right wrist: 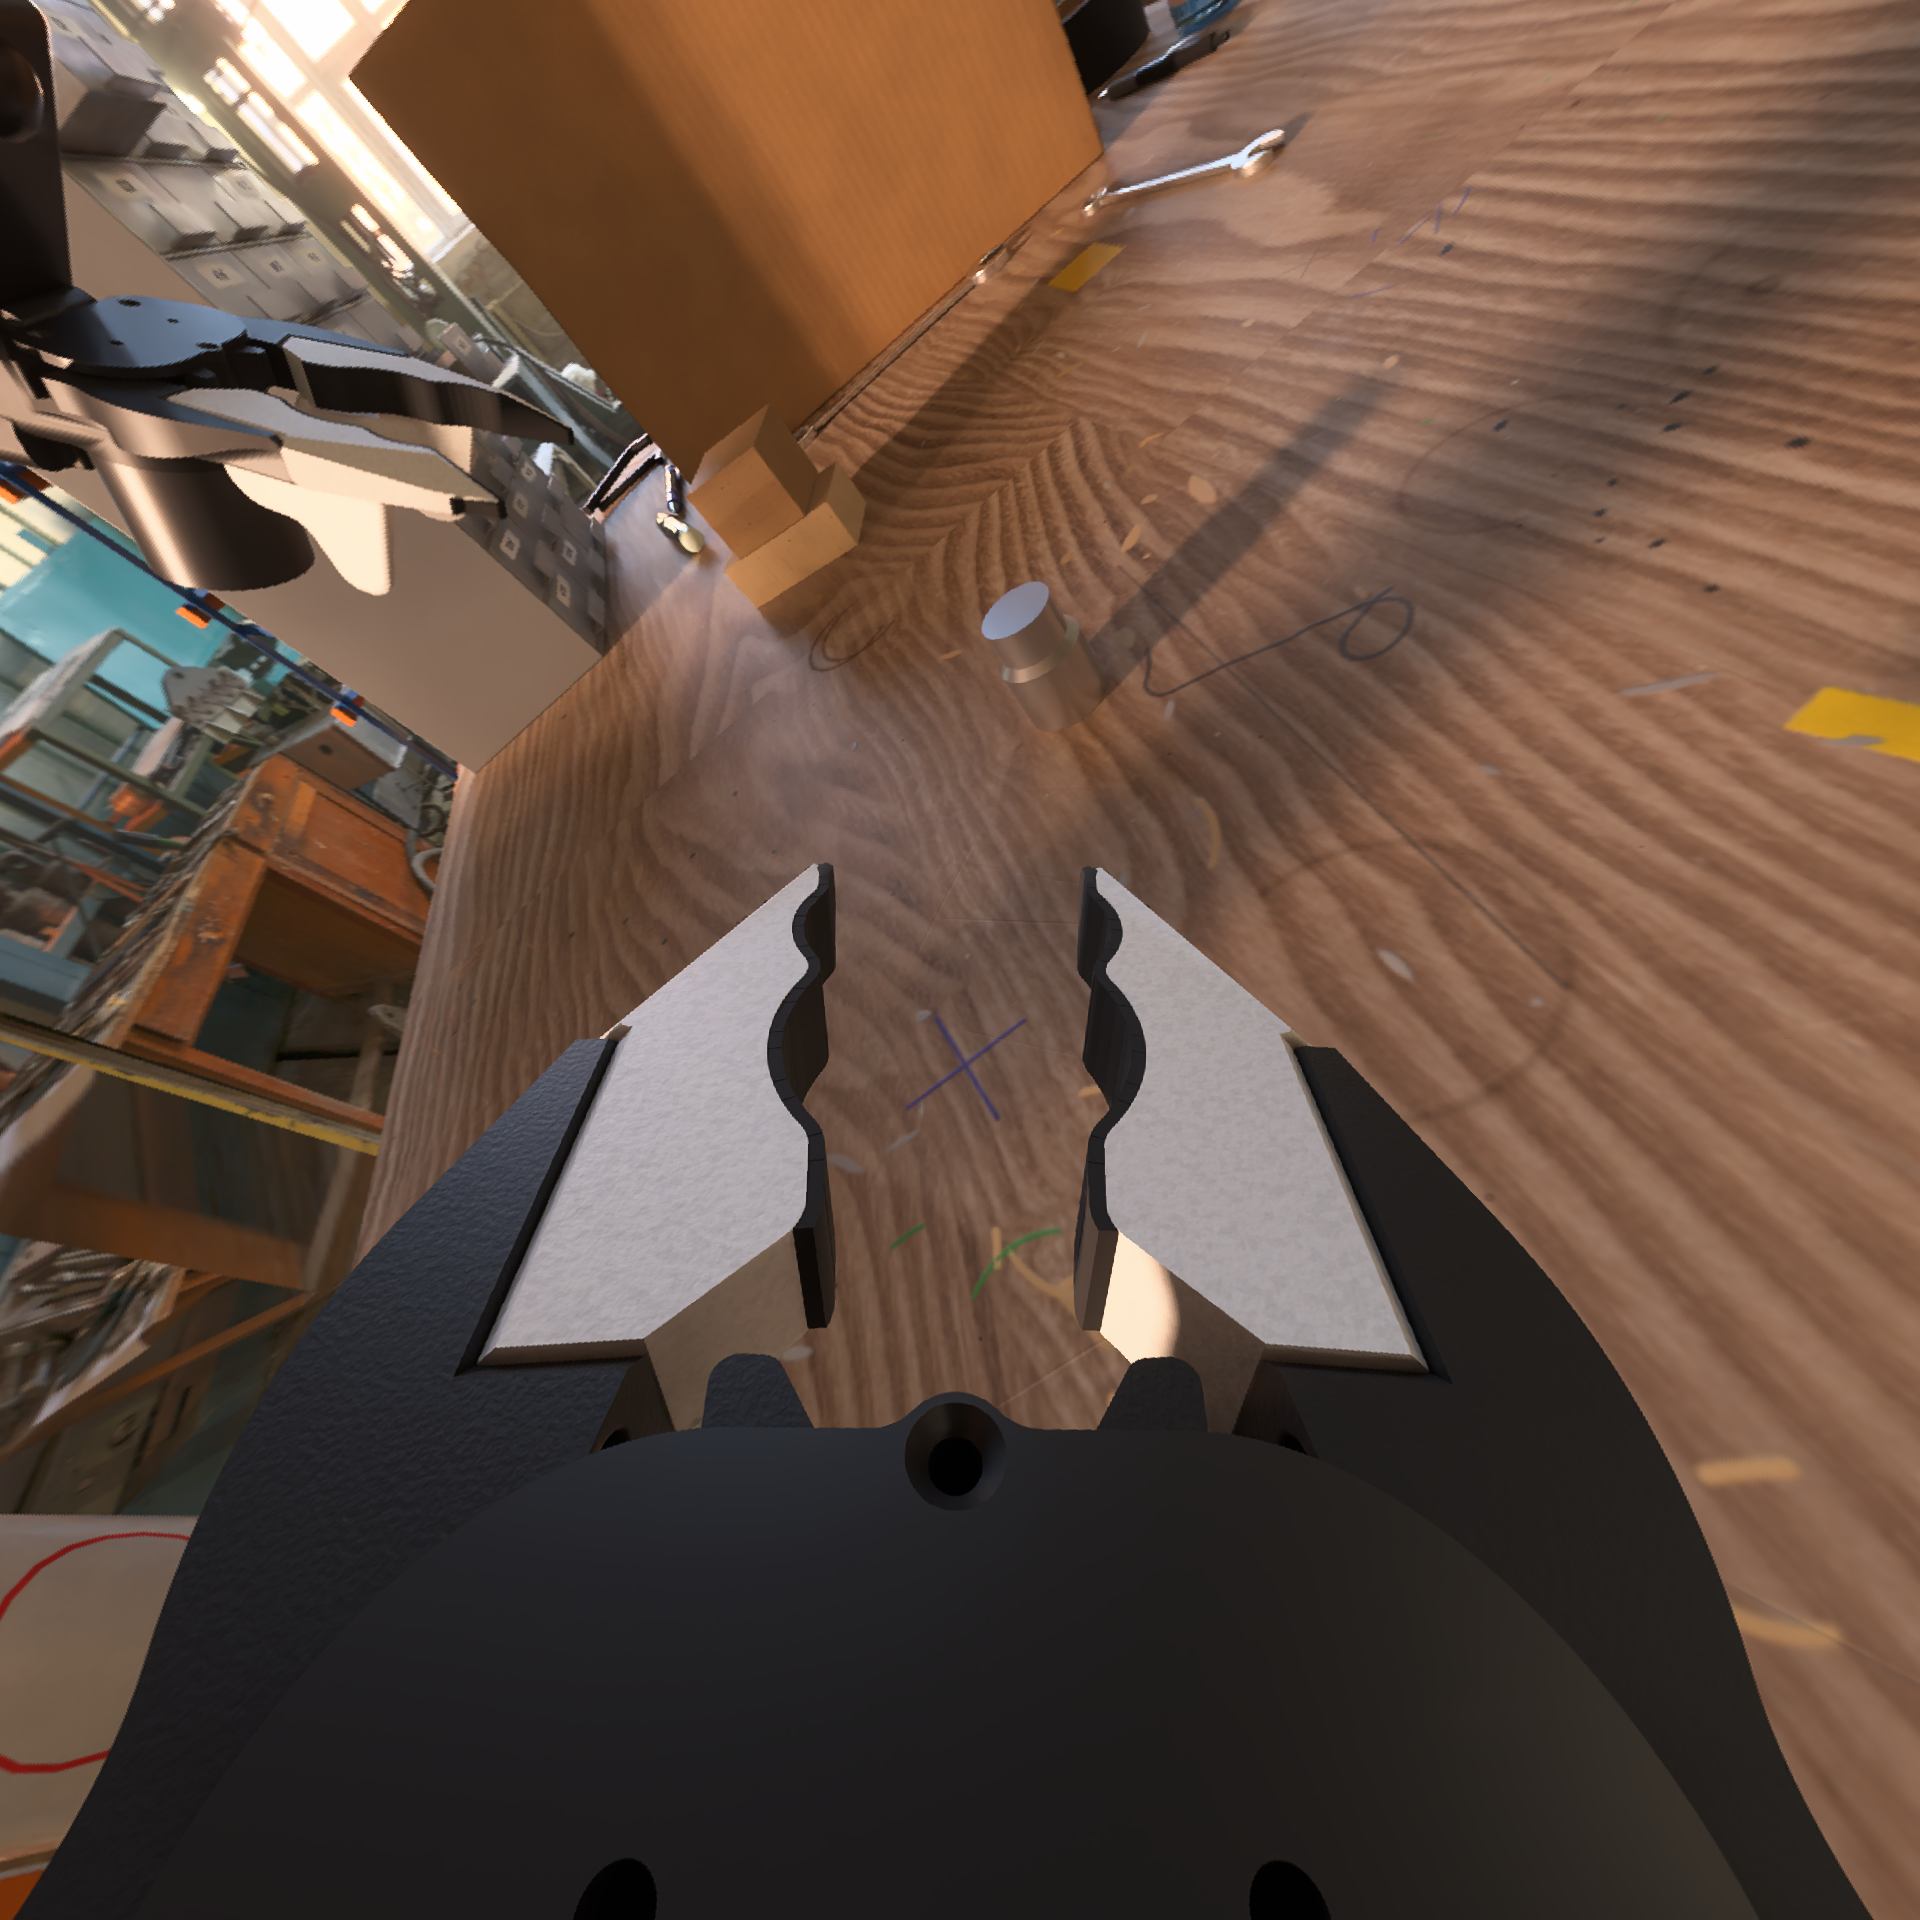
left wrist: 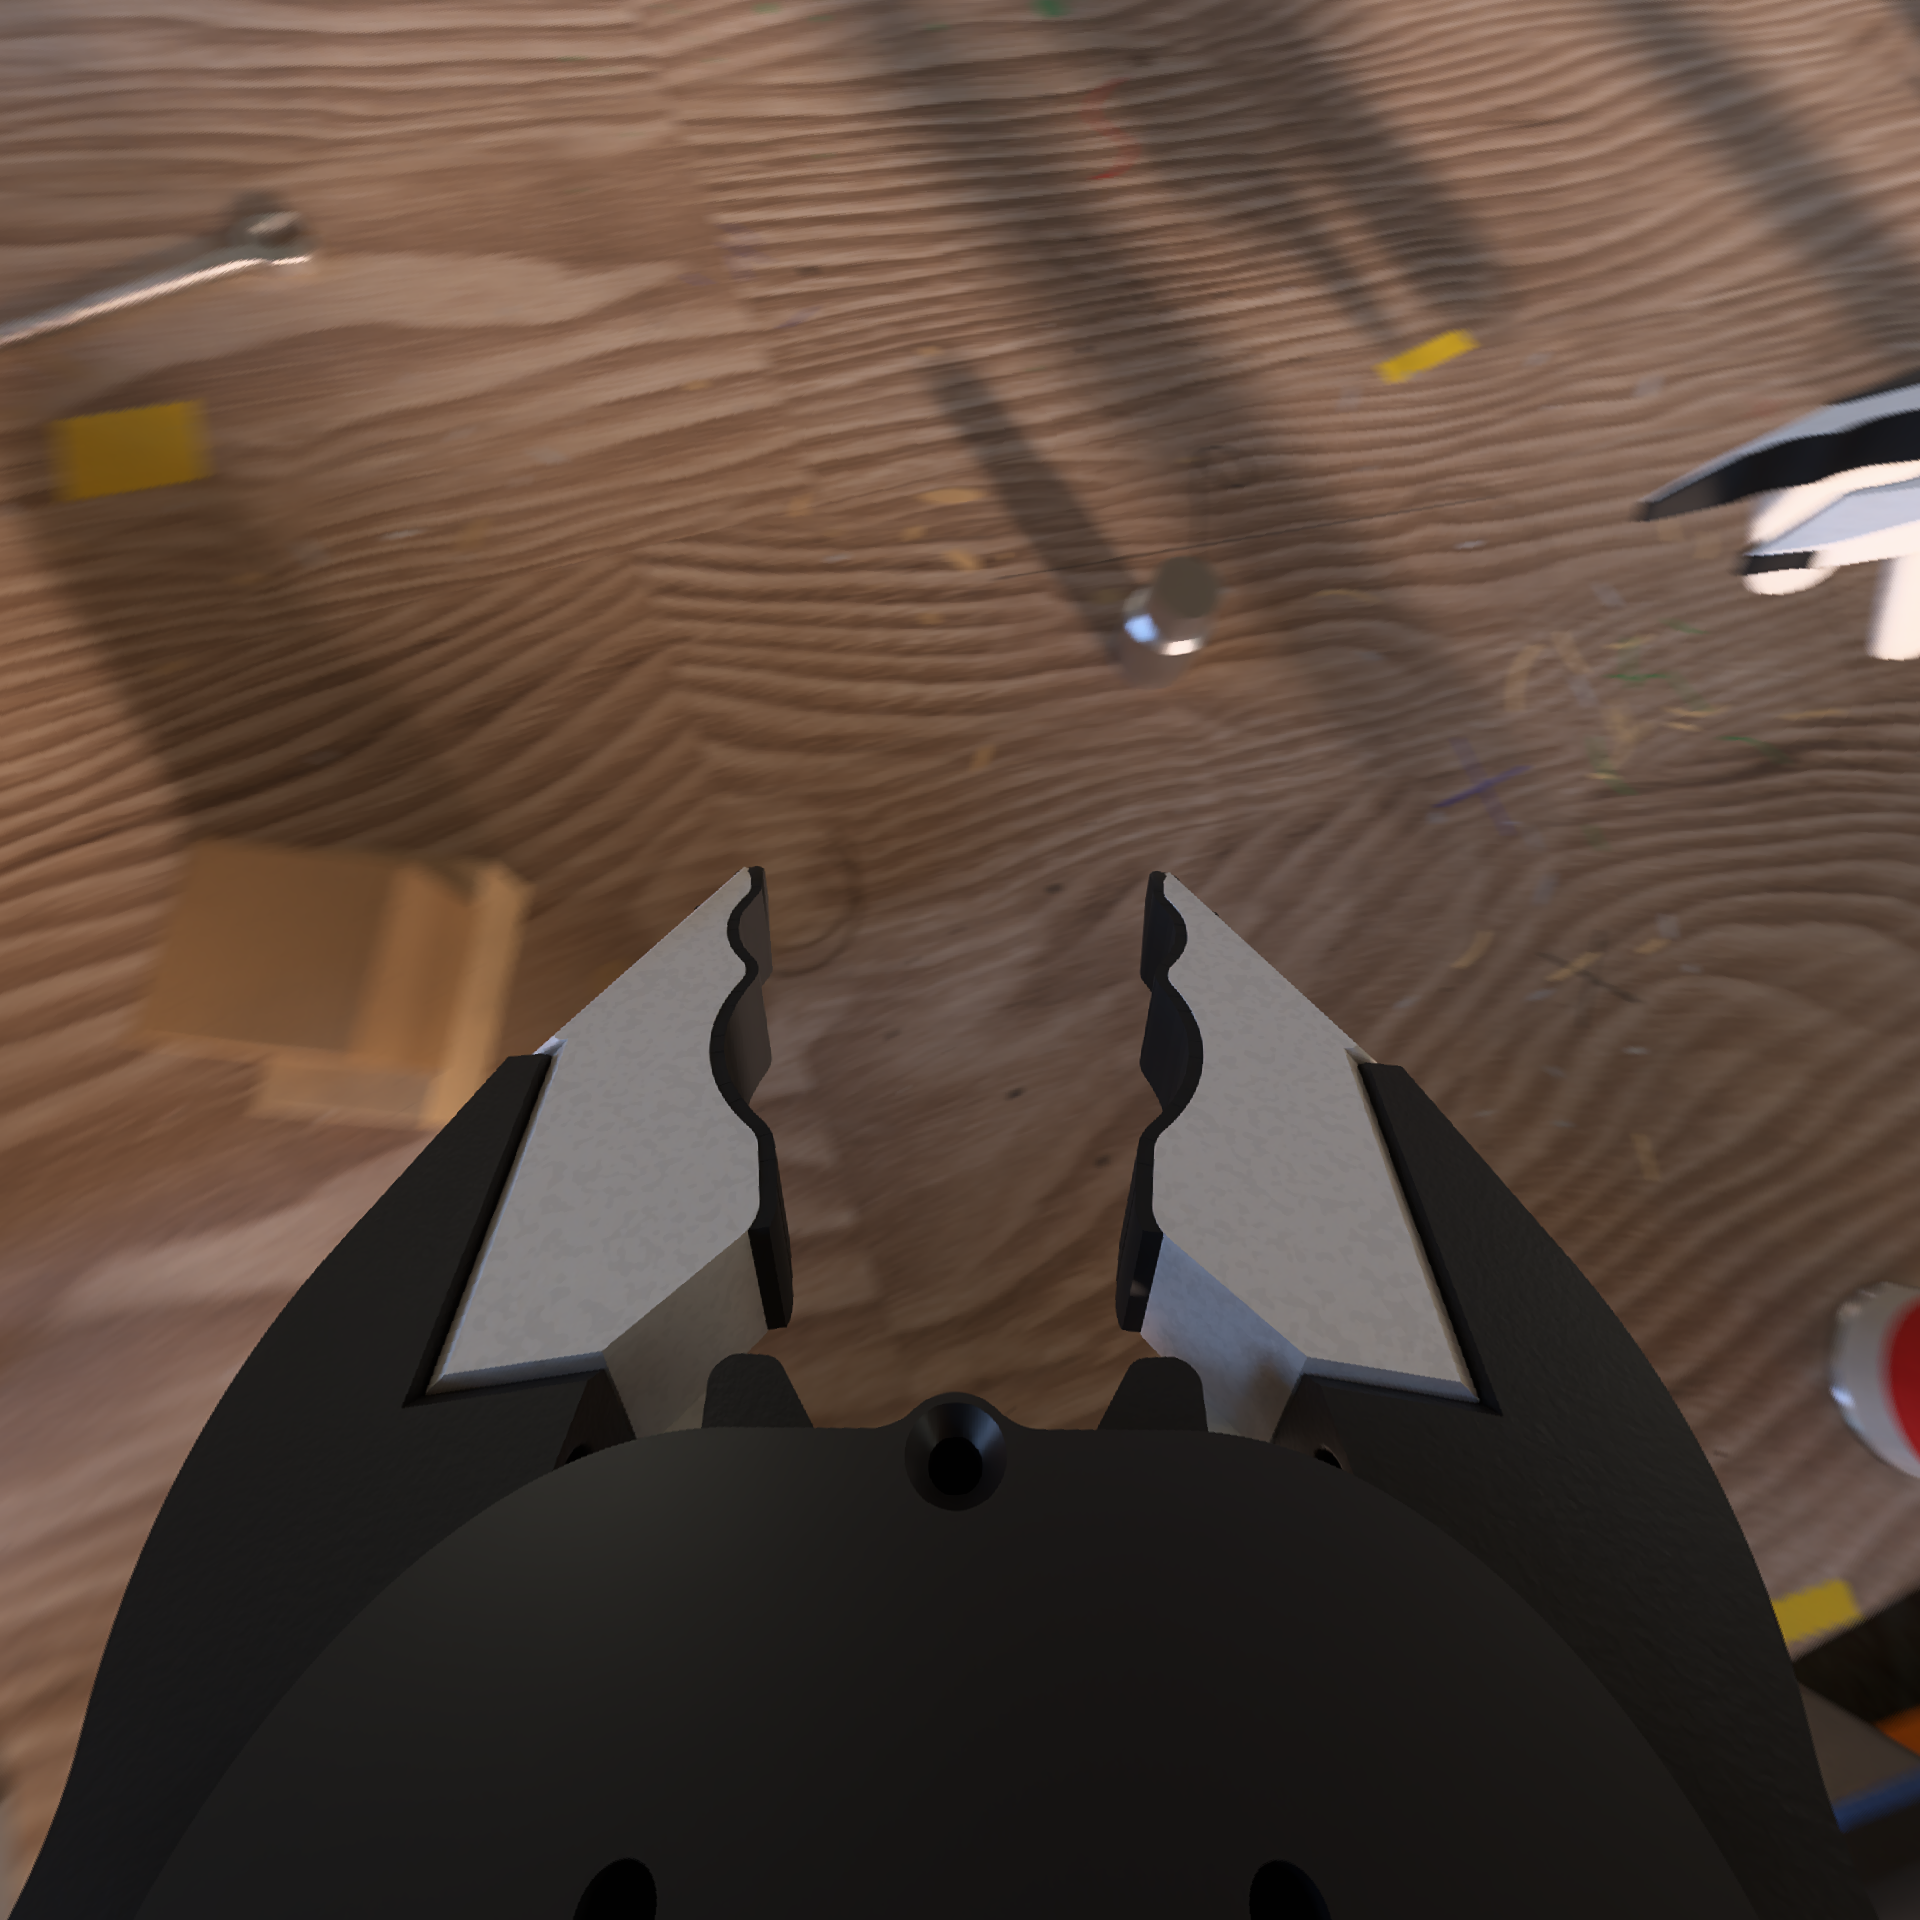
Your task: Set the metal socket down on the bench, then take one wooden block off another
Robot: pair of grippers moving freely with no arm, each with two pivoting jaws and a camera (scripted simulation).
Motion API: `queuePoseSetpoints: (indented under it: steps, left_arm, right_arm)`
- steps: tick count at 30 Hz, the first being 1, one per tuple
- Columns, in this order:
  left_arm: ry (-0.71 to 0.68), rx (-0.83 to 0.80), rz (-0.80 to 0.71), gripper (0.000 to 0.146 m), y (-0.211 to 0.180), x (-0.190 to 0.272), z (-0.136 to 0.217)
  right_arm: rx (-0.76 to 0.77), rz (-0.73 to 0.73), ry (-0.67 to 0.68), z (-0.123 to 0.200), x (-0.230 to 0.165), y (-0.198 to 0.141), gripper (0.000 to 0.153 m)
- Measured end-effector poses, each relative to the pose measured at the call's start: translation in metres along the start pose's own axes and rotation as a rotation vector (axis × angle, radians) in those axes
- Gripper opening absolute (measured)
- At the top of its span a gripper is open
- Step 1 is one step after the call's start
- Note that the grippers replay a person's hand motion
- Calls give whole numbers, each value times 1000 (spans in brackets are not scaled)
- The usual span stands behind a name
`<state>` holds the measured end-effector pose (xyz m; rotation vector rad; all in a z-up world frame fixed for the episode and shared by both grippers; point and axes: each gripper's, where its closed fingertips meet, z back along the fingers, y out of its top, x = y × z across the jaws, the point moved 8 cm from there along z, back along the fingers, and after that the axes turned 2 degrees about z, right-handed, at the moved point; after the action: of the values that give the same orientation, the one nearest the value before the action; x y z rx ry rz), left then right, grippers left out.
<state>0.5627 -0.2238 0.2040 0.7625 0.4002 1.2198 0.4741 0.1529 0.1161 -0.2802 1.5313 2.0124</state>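
Observation:
The metal socket (left wrist: 1164,615) stands upright on the wooden bench (left wrist: 623,644), free of both grippers; it also shows in the right wrist view (right wrist: 1042,649). Two wooden blocks are stacked, the upper block (right wrist: 750,473) on the lower block (right wrist: 805,551); in the left wrist view the stack (left wrist: 332,977) lies left of my fingers. My left gripper (left wrist: 956,883) is open and empty above the bench, short of the socket. My right gripper (right wrist: 956,878) is open and empty, hovering near the bench edge. The left gripper also appears at far left in the right wrist view (right wrist: 499,447).
A large cardboard box (right wrist: 727,208) stands behind the blocks. A wrench (right wrist: 1195,171) lies beyond it, also seen in the left wrist view (left wrist: 156,275). Yellow tape patches (left wrist: 130,449) dot the bench. A red-and-white object (left wrist: 1886,1382) sits at the right. The bench edge (right wrist: 436,987) runs along the left.

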Motion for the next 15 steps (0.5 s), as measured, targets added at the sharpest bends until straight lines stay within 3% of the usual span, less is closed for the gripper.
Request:
queuePoseSetpoints:
  steps: [6, 10, 15]
  left_arm:
    - [187, -50, -9, 72, 0, -57, 18]
    - [368, -214, -86, 72, 6, -93, 10]
    - [345, -358, -212, 73, 6, -131, -19]
  right_arm:
    - [-35, 14, 18, -10, -5, -1, 47]
    - [-59, 64, -11, -9, -9, -3, 47]
    - [-77, 86, -30, -7, -8, -5, 46]
